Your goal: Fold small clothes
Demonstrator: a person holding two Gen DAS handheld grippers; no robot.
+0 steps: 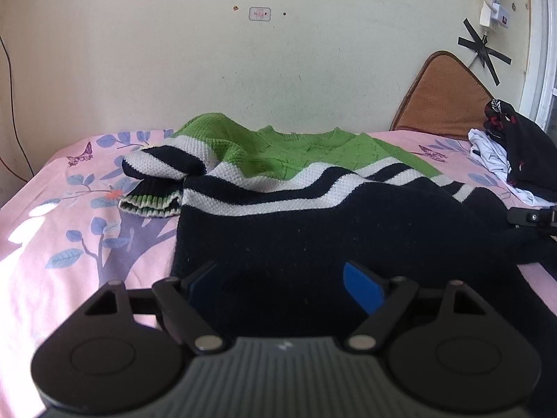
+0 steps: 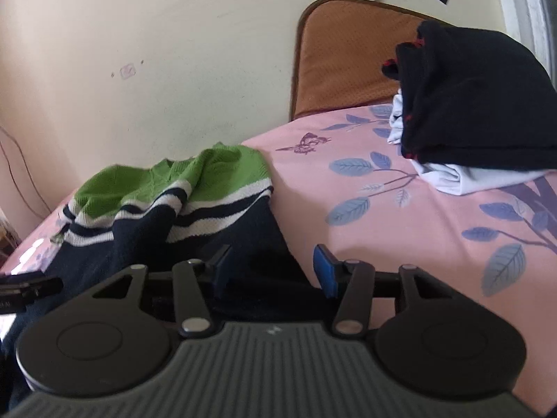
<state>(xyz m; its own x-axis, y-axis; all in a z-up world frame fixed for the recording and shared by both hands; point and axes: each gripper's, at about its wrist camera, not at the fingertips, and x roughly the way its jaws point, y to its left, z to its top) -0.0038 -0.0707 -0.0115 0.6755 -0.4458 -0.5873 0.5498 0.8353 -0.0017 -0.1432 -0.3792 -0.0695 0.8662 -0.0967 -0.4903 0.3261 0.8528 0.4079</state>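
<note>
A knitted sweater (image 1: 278,174), green at the top with white and navy stripes and a navy body, lies spread on the pink bedsheet (image 1: 69,216). One sleeve is folded over at its left, cuff toward me. My left gripper (image 1: 283,285) hovers open over the navy hem, blue pads wide apart and not pressing the cloth. In the right wrist view the sweater (image 2: 167,202) lies rumpled at the left. My right gripper (image 2: 275,271) is open over its navy right edge, the cloth lying between the pads without being pinched. Each gripper shows at the edge of the other's view.
A stack of folded black and white clothes (image 2: 470,104) sits on the bed at the right, also in the left wrist view (image 1: 515,153). A brown cushion (image 2: 348,55) leans on the cream wall behind it. A power strip (image 1: 494,0) is taped high on the wall.
</note>
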